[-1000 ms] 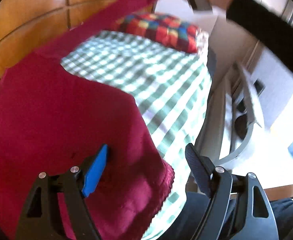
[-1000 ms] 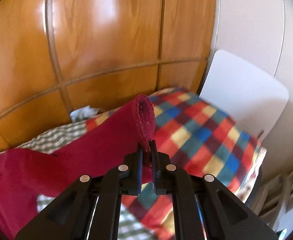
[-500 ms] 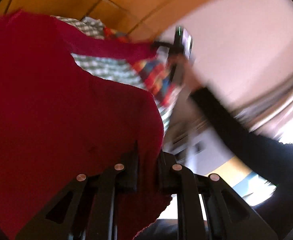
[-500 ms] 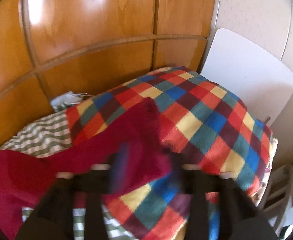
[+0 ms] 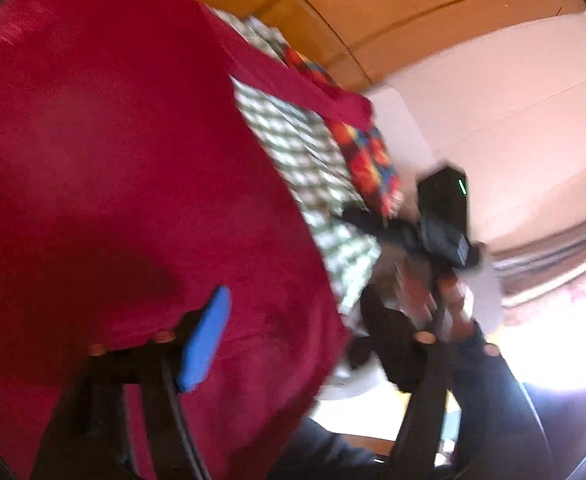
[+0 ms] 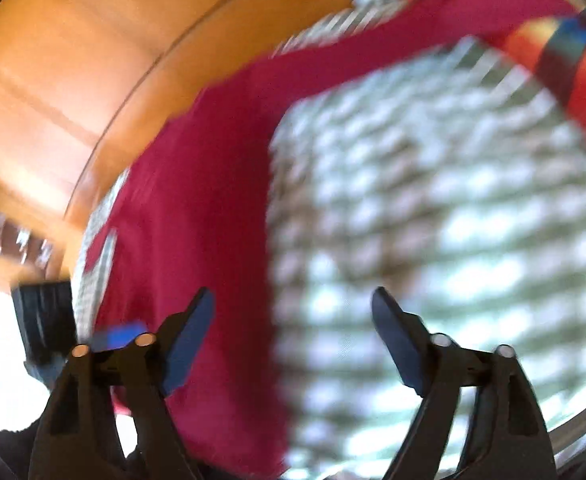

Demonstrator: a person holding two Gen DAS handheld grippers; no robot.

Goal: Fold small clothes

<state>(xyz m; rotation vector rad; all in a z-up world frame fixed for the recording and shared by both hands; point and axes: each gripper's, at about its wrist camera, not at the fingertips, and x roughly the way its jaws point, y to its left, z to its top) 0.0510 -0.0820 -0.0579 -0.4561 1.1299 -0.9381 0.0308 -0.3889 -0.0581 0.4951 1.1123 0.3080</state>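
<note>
We see a red garment point(image 5: 125, 168) of soft, matt, slightly fuzzy cloth on a green-and-white checked woven cloth point(image 6: 433, 220). Upper right, a multicoloured checked fabric point(image 6: 565, 60). The wood panelling point(image 6: 73, 60) upper left looks smooth and glossy. The gripper fingers point(image 6: 393, 340) are matt black plastic.

- Our right gripper point(image 6: 293, 344) has let go of the red garment's point(image 6: 197, 200) sleeve end; its jaws, now closing slightly, stand apart over the green checked cloth point(image 6: 433, 220).
- Our left gripper point(image 5: 297, 344), clamped on the garment's near edge half a second ago, is opening with nothing pinched.
</note>
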